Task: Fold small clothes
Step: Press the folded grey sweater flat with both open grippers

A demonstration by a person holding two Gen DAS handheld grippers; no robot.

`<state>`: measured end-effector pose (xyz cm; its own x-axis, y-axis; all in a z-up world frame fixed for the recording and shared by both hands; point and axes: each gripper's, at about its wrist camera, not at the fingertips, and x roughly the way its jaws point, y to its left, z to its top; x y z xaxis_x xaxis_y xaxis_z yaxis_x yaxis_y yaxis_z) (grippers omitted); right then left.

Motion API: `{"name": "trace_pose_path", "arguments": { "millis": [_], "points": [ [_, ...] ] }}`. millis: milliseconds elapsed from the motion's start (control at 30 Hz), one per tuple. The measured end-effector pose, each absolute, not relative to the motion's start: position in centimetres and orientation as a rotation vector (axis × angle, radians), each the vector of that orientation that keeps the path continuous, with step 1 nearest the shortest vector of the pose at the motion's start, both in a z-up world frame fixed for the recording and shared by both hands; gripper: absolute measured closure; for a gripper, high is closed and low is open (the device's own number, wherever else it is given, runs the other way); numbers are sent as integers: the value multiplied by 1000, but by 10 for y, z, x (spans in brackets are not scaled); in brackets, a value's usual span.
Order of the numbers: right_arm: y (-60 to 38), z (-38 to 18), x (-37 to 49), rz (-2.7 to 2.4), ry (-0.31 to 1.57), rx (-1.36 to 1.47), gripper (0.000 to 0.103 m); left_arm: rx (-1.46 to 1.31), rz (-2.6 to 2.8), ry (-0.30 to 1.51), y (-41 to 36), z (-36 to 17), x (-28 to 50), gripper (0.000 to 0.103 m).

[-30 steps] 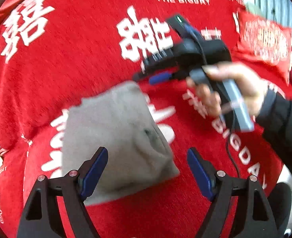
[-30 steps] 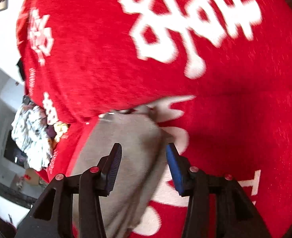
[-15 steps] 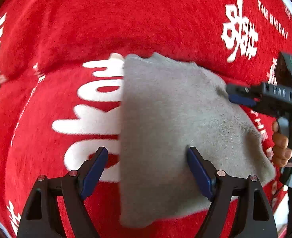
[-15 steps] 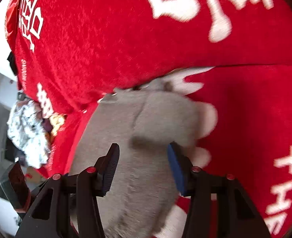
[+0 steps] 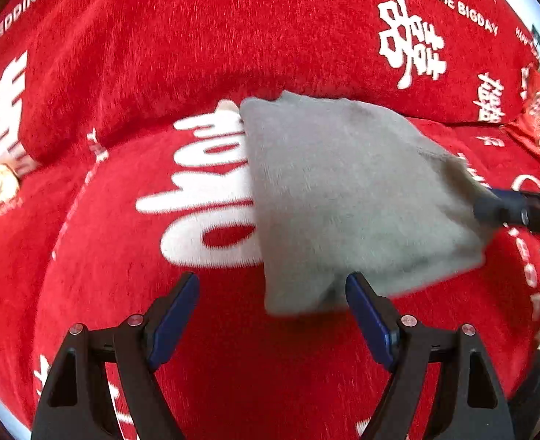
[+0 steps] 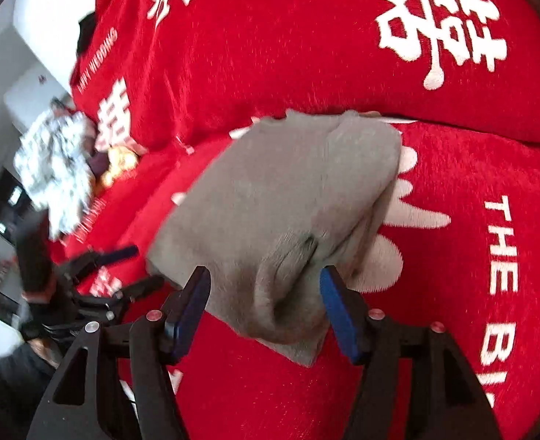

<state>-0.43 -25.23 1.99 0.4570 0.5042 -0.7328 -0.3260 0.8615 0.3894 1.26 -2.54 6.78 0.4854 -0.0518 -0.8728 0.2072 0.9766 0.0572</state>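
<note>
Here, a small grey garment of soft, fleecy cloth (image 5: 347, 198) is seen lying folded on a red plush cover printed with white characters and lettering (image 5: 233, 36), close to the crease where the seat part of the cover meets the raised back part. In the left wrist view the garment appears as a roughly four-sided pad with a straight left edge, laid partly over a large white character. In the right wrist view (image 6: 288, 198) several layers are shown stacked at its near right corner, where a rounded fold and a small dark slit can be made out; motion blur softens the edges.

The left gripper (image 5: 272, 315), black with blue pads, is held wide open over the cover; the near corner of the garment is seen between its fingers, but neither pad is pressed on it. In the right wrist view it is also seen at the lower left (image 6: 119, 267), blurred.

The right gripper (image 6: 264, 308) is shown with its jaws opening; the bunched near edge of the garment lies between the blue pads, and no pinch on the cloth is visible. Its tip is seen in the left wrist view (image 5: 504, 209) at the garment's right edge.

At the far left of the right wrist view a crumpled black-and-white patterned cloth (image 6: 54, 168) is seen on the cover.
</note>
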Motion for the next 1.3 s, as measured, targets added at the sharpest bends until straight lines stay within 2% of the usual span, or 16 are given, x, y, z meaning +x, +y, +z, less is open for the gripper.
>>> {"name": "trace_pose_path", "arguments": {
  "millis": [33,67,100,267,433,633,667,700,767,900,933,1000,1100,1133,1200,1300],
  "points": [
    [-248,16,-4,499,970,183,48,176,-112,1059,-24,64,19,20],
    [-245,13,-4,497,975,165,85,141,-99,1084,-18,61,25,20],
    [-243,10,-2,500,997,159,95,81,-107,1114,-10,59,28,20],
    [-262,7,-14,516,967,242,97,-71,-105,1164,26,49,20,20],
    [-277,-20,-20,482,1008,322,97,-25,-113,1162,24,53,5,20],
    [-292,28,-43,439,844,318,82,-27,-210,1047,16,103,-3,20],
    [-288,35,-43,446,816,309,69,-31,-209,1042,11,107,5,20],
    [-283,42,-38,466,799,312,48,-30,-205,1043,6,107,11,20],
    [-269,43,-26,519,801,334,38,-11,-190,1051,-8,103,28,20],
    [-251,23,0,564,866,346,39,51,-110,1139,-24,73,54,20],
    [-252,12,6,559,897,352,43,50,-112,1175,-23,62,59,19],
    [-258,-5,13,499,960,336,68,21,-120,1174,-18,58,57,12],
    [-279,-1,3,488,939,383,67,-17,-161,1170,-7,66,52,12],
    [-281,3,0,482,932,371,64,-24,-173,1159,-2,71,50,12],
    [-289,15,-10,391,906,286,14,-33,-179,1152,7,75,54,12],
    [-305,28,-14,323,836,254,13,-93,-175,1182,21,73,72,12]
  ]
}}
